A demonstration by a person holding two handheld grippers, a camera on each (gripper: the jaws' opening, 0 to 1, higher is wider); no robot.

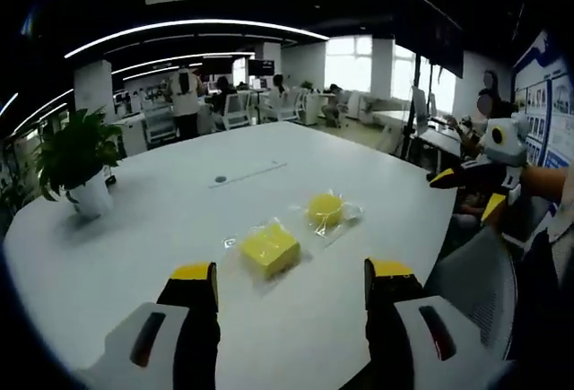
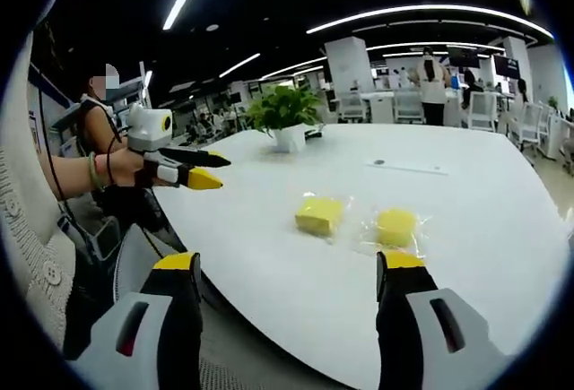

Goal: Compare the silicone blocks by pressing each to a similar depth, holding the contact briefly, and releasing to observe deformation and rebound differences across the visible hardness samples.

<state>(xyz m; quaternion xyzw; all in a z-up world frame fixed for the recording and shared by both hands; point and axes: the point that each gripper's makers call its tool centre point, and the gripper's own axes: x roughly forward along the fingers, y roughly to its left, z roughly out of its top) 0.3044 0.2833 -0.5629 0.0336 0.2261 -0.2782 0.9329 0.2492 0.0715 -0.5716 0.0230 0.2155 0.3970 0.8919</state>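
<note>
Two black jaws with yellow tips are rising from the bottom of the left gripper view: the left gripper (image 1: 291, 280) is hovering with its jaws spread wide apart and nothing between them. Just beyond the tips, a square yellow silicone block (image 1: 269, 248) is lying in clear wrapping on the large white table (image 1: 161, 220). Close beside it, a little farther away and to the right, a round yellow silicone block (image 1: 326, 209) is sitting in its own clear wrapping. Neither block is being touched. A potted plant (image 1: 76, 161) is standing near the table's far left edge. At the right edge of this view, the right gripper (image 1: 468, 195) is showing, held off the table's side.

In the right gripper view, the right gripper (image 2: 291, 269) is also holding its yellow-tipped jaws wide open and empty, low over the near edge of the table (image 2: 466, 202). The square block (image 2: 320, 214) and the round block (image 2: 395, 226) are resting side by side ahead of it, well apart from the jaws. The left gripper (image 2: 208, 169) is coming in from the left, held in a person's hand (image 2: 134, 168), its jaws appearing parted, clear of the blocks. The plant (image 2: 285, 114) is standing at the far edge.
</note>
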